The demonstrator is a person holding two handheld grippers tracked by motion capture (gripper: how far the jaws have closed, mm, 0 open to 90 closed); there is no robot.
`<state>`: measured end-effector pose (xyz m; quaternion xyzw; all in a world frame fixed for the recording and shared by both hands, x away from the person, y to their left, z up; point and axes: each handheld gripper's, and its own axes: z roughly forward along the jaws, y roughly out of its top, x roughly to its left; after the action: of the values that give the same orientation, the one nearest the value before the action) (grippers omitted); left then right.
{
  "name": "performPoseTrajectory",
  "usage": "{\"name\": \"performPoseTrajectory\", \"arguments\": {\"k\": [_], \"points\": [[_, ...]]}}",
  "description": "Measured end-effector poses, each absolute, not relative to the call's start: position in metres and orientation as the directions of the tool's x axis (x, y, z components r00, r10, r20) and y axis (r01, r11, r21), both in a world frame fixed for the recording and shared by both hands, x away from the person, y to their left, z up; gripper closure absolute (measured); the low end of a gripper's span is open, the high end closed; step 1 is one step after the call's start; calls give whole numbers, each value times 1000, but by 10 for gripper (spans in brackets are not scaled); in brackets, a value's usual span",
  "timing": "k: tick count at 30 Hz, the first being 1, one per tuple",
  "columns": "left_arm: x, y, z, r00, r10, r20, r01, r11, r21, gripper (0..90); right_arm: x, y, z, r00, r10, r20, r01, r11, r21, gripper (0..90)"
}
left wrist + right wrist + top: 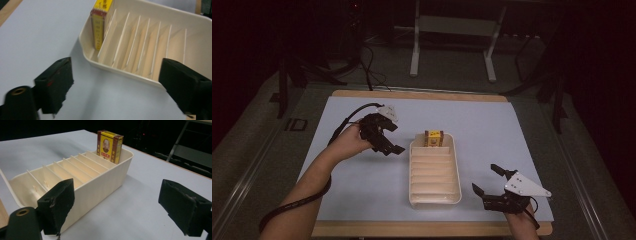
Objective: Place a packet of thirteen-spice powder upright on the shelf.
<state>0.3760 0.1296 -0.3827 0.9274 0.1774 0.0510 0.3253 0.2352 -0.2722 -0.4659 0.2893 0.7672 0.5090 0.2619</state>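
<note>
A cream tray (435,199) with several thin dividers lies lengthwise in the middle of the pale mat. A yellow and brown box (434,138) with a portrait on its face stands upright in the tray's far end slot. My left gripper (393,137) hovers open to the left of the tray's far end, its jaws empty. In the left gripper view the tray (140,75) and the box (99,23) lie just ahead of the gripper (120,85). My right gripper (488,179) is open and empty at the tray's near right corner. It (121,206) faces the tray (105,182) and box (109,143).
The pale mat (352,180) covers a wooden table whose edge (422,229) runs along the front. A white metal stand (452,30) is on the floor behind the table. Black cables (362,110) trail from the left gripper.
</note>
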Motion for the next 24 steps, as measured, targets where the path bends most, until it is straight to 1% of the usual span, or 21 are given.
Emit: {"name": "performPoseTrajectory", "arguments": {"k": [3,4,6,11,14,18,20,24], "points": [[373,135,-385,922,386,-31,317,-705,635,21,235,-272,-466,-694,712,-106,178,313,933,134],[371,136,-386,920,391,-27,318,-705,634,16,235,-273,-466,-694,712,-106,178,314,933,134],[366,139,-388,912,410,-12,326,-705,630,16,235,-272,-466,-694,712,-107,178,314,933,134],[357,147,-394,896,444,-19,352,-683,640,16,236,-272,-466,-695,710,-108,178,316,932,134],[352,151,-398,886,464,7,351,-680,643,16,236,-272,-467,-695,711,-106,180,315,932,134],[346,152,-405,887,462,-6,361,-684,634,16,236,-271,-467,-696,710,-105,182,316,931,134],[343,153,-408,895,445,-14,354,-693,628,18,236,-271,-467,-696,710,-105,182,316,931,134],[337,153,-414,888,459,-19,367,-683,632,18,236,-271,-467,-695,711,-103,185,315,931,134]]}}
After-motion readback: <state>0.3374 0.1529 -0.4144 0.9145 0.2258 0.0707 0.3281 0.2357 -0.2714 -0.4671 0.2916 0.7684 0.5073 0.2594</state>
